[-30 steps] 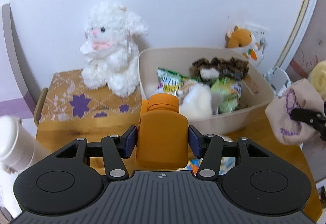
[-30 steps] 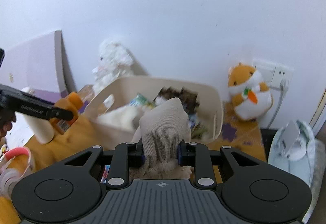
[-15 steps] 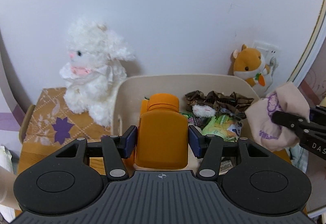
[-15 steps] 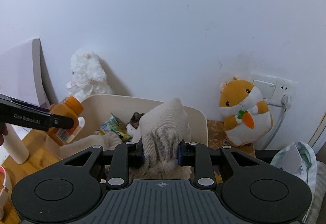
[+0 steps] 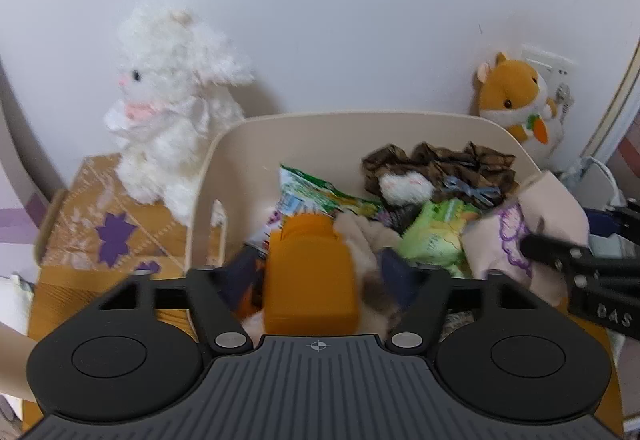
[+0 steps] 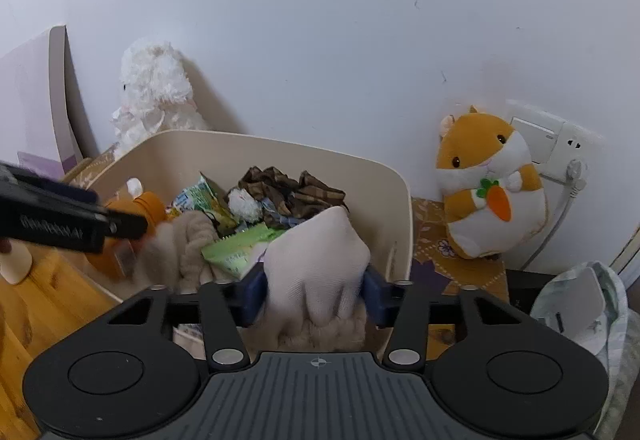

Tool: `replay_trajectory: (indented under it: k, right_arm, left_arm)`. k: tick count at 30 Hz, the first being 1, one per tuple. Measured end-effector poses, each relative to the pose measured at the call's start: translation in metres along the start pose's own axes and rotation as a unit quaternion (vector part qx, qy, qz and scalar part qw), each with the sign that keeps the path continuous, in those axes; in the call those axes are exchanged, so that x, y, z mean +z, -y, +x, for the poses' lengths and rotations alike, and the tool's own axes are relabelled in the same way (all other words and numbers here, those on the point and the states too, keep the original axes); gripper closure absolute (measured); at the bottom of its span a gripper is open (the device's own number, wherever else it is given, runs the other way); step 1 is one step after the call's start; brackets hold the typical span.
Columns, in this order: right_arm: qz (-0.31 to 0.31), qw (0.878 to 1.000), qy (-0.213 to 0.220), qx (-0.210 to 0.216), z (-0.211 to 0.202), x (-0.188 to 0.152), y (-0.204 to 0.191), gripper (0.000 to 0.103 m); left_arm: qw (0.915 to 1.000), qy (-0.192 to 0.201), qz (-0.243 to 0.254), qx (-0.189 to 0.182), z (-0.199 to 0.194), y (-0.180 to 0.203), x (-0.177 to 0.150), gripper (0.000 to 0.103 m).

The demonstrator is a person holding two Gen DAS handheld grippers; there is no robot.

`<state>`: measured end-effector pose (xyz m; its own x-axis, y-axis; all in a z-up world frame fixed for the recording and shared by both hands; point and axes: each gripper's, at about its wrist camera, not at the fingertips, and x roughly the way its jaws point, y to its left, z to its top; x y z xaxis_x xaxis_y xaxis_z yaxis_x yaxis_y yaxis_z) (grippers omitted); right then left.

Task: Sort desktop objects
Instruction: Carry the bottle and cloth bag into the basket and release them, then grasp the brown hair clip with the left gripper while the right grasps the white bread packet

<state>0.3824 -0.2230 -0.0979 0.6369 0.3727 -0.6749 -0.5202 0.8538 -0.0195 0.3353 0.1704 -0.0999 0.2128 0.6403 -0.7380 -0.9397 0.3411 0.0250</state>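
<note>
Beige bin (image 5: 256,143) against the white wall, already holding snack packets (image 5: 320,195), a brown checked cloth (image 5: 440,163) and other soft pieces. Beside it on the left, a white plush lamb (image 5: 172,99) on a patterned box (image 5: 100,224); on the right, an orange hamster toy (image 6: 488,179) before a wall socket (image 6: 556,143).

Step in hand, by judgement: dropping two items into the bin at one time. Left gripper (image 5: 320,272) over the bin, jaws opening and clearly apart from the orange bottle (image 5: 310,280), blurred between them, so released and probably falling onto the pile. Right gripper (image 6: 316,292) also over the bin, jaws opening, with the pale cloth pouch (image 6: 316,264) bulging between the pads; impossible to tell if the pads press it or only touch it.

Next move probably: open the right jaws fully so the pouch drops clear, then lift both grippers straight up without catching on soft fabric, and go for remaining things on the wooden desk (image 6: 36,292).
</note>
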Motion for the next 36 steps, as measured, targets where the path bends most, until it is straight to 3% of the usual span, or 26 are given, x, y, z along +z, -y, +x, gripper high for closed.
replay_trajectory:
  k: [6, 13, 17, 22, 29, 36]
  right_arm:
    - [-0.023, 0.999, 0.029, -0.021, -0.019, -0.001, -0.005, 0.009]
    - [-0.083, 0.995, 0.058, -0.013, -0.045, -0.009, -0.021, 0.008]
    - [-0.107, 0.992, 0.064, 0.027, -0.061, -0.022, -0.027, 0.008]
    - [-0.166, 0.983, 0.038, 0.069, -0.064, -0.047, -0.04, 0.009]
    - [-0.232, 0.963, -0.013, 0.135, -0.047, -0.075, -0.054, 0.017]
    - [-0.313, 0.929, -0.061, 0.189, -0.025, -0.093, -0.07, 0.032]
  left_arm:
    - [0.9999, 0.005, -0.01, 0.012, -0.012, -0.009, 0.0, 0.022]
    - [0.9996, 0.003, -0.028, 0.0, -0.035, -0.032, -0.013, 0.022]
    - [0.999, -0.012, -0.04, -0.015, -0.05, -0.048, -0.027, 0.022]
    - [0.9981, -0.047, -0.033, -0.02, -0.062, -0.062, -0.056, 0.022]
    - [0.9938, -0.097, 0.052, -0.013, -0.058, -0.061, -0.102, 0.022]
    - [0.9738, -0.124, 0.19, -0.017, -0.044, -0.044, -0.131, 0.022]
